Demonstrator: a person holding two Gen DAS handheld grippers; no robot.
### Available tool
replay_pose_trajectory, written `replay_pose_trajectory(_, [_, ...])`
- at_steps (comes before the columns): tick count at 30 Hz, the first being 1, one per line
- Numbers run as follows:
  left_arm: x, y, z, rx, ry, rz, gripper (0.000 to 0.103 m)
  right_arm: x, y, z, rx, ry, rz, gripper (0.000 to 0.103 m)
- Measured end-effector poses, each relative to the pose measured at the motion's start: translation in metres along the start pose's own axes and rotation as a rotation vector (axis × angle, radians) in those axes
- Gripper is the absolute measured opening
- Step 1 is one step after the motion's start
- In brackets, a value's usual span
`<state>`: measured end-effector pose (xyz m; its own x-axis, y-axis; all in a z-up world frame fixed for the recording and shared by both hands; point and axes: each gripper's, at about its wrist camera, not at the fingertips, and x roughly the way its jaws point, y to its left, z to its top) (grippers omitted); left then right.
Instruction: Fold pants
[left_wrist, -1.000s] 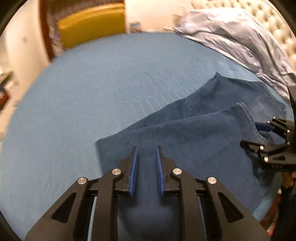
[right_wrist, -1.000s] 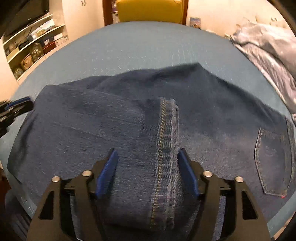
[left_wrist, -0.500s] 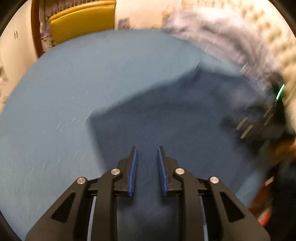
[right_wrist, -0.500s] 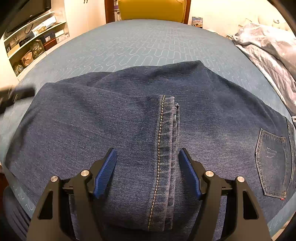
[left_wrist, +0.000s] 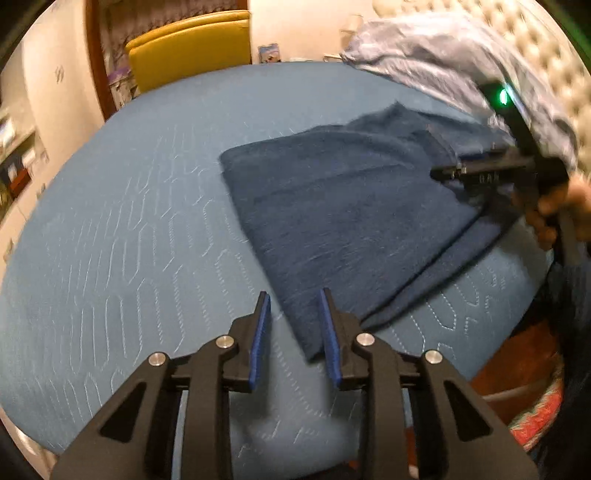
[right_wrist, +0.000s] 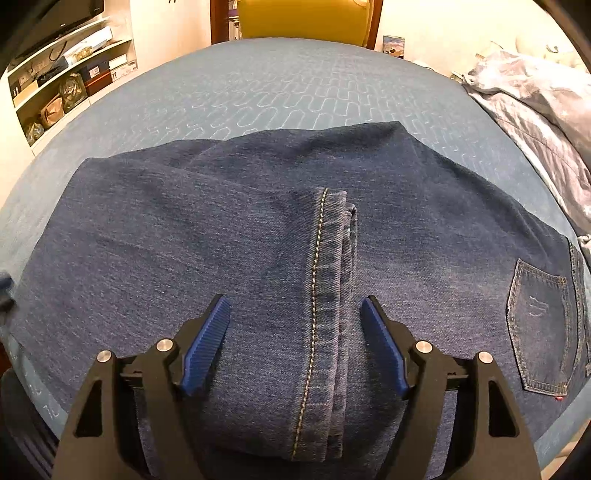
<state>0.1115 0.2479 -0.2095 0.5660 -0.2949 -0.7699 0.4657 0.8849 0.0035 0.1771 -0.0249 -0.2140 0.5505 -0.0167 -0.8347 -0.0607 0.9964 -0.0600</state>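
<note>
Dark blue jeans (left_wrist: 343, 214) lie folded on the blue bed cover (left_wrist: 129, 229). In the right wrist view the jeans (right_wrist: 184, 258) fill the frame, with the leg hem (right_wrist: 325, 295) folded over the seat and a back pocket (right_wrist: 539, 325) at right. My right gripper (right_wrist: 295, 310) is open, its jaws wide on either side of the hem, holding nothing. It also shows in the left wrist view (left_wrist: 465, 166) over the jeans' far right. My left gripper (left_wrist: 293, 306) is open and empty, above the bed by the jeans' near corner.
A crumpled light blue duvet (left_wrist: 443, 62) lies at the bed's far right by a tufted headboard (left_wrist: 517, 40). A yellow chair (left_wrist: 192, 48) stands beyond the bed. Shelves with boxes (right_wrist: 62, 88) are at left. The bed's near edge (left_wrist: 480, 332) drops to the floor.
My left gripper has pulled back and left off the jeans, now over bare bed cover. My right gripper stays open over the hem; the jeans have settled flat.
</note>
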Motion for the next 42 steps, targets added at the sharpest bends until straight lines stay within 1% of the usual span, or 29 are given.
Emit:
replay_pose_trajectory(3, [-0.011,0.003,0.004,0.002,0.009,0.084,0.032,0.001,0.000,0.000,0.003,-0.001,0.001,0.075])
replay_pose_trajectory(6, [-0.032,-0.001,0.013,-0.084,-0.070,0.022,0.033,0.001,0.000,-0.001,0.009,-0.011,-0.004,0.076])
replay_pose_trajectory(8, [-0.025,-0.002,0.018,-0.166,-0.076,-0.035,0.033,0.001,0.000,-0.002,0.015,-0.017,-0.006,0.077])
replay_pose_trajectory(9, [-0.015,-0.004,0.018,-0.187,-0.035,-0.038,0.035,0.000,0.000,-0.002,0.019,-0.016,-0.005,0.077])
replay_pose_trajectory(10, [0.000,-0.007,0.016,-0.180,0.035,0.014,0.036,-0.001,-0.002,0.000,0.025,-0.014,0.001,0.077])
replay_pose_trajectory(11, [0.002,-0.009,0.016,-0.169,0.035,0.041,0.036,-0.003,-0.006,0.004,0.042,-0.003,0.027,0.077])
replay_pose_trajectory(13, [-0.012,-0.008,0.020,-0.199,0.026,0.057,0.035,-0.008,-0.020,0.008,0.090,0.002,0.083,0.077])
replay_pose_trajectory(15, [-0.029,-0.009,0.038,-0.217,-0.040,0.076,0.043,-0.024,-0.045,0.012,0.187,-0.056,0.122,0.077])
replay_pose_trajectory(17, [-0.034,-0.004,0.064,-0.253,-0.087,0.012,0.052,-0.032,-0.069,0.018,0.270,-0.083,0.105,0.078])
replay_pose_trajectory(18, [-0.030,0.001,0.076,-0.276,-0.092,-0.019,0.053,-0.032,-0.077,0.021,0.292,-0.079,0.110,0.078])
replay_pose_trajectory(19, [-0.025,0.004,0.084,-0.273,-0.089,-0.009,0.053,-0.030,-0.084,0.025,0.305,-0.060,0.133,0.078])
replay_pose_trajectory(20, [-0.012,0.005,0.098,-0.242,-0.076,0.037,0.051,-0.026,-0.088,0.028,0.307,-0.041,0.158,0.078])
replay_pose_trajectory(21, [-0.002,0.007,0.107,-0.220,-0.060,0.048,0.040,-0.023,-0.091,0.031,0.314,-0.028,0.181,0.078])
replay_pose_trajectory(22, [0.006,0.009,0.111,-0.216,-0.047,0.039,0.032,-0.019,-0.093,0.034,0.323,-0.014,0.203,0.078])
replay_pose_trajectory(23, [0.020,0.014,0.119,-0.240,-0.032,0.013,0.018,-0.016,-0.094,0.040,0.321,-0.005,0.209,0.078])
replay_pose_trajectory(25, [0.044,0.015,0.127,-0.237,0.009,-0.015,0.010,-0.011,-0.086,0.052,0.264,-0.007,0.224,0.073])
replay_pose_trajectory(27, [0.065,0.008,0.134,-0.200,0.029,-0.032,0.008,-0.005,-0.071,0.059,0.194,0.002,0.219,0.058])
replay_pose_trajectory(28, [0.076,0.005,0.137,-0.181,0.044,-0.050,0.008,0.001,-0.066,0.061,0.164,0.012,0.204,0.055])
replay_pose_trajectory(29, [0.083,0.005,0.138,-0.170,0.053,-0.027,0.008,0.010,-0.061,0.061,0.134,0.028,0.171,0.049])
replay_pose_trajectory(30, [0.094,0.008,0.138,-0.170,0.067,0.034,0.005,0.017,-0.059,0.060,0.119,0.041,0.148,0.044])
replay_pose_trajectory(31, [0.109,0.013,0.137,-0.196,0.075,0.045,0.002,0.026,-0.061,0.059,0.120,0.055,0.163,0.041])
replay_pose_trajectory(32, [0.110,0.023,0.135,-0.253,0.066,0.007,0.002,0.029,-0.062,0.057,0.118,0.052,0.174,0.039])
replay_pose_trajectory(33, [0.108,0.026,0.135,-0.274,0.065,0.010,0.002,0.030,-0.061,0.055,0.101,0.043,0.172,0.038])
replay_pose_trajectory(34, [0.105,0.020,0.138,-0.254,0.065,0.059,0.002,0.029,-0.059,0.054,0.085,0.037,0.162,0.038])
replay_pose_trajectory(35, [0.102,0.013,0.141,-0.231,0.055,0.071,0.002,0.029,-0.057,0.053,0.075,0.034,0.151,0.038])
replay_pose_trajectory(37, [0.096,-0.007,0.149,-0.176,0.022,0.006,0.003,0.029,-0.057,0.054,0.075,0.036,0.149,0.038])
replay_pose_trajectory(39, [0.110,-0.018,0.155,-0.159,0.049,0.019,0.007,0.029,-0.058,0.054,0.082,0.043,0.150,0.038])
replay_pose_trajectory(40, [0.124,-0.016,0.154,-0.177,0.097,0.053,0.007,0.028,-0.057,0.054,0.075,0.042,0.140,0.038])
replay_pose_trajectory(42, [0.127,-0.010,0.154,-0.245,0.091,0.036,0.006,0.030,-0.056,0.056,0.065,0.038,0.123,0.038])
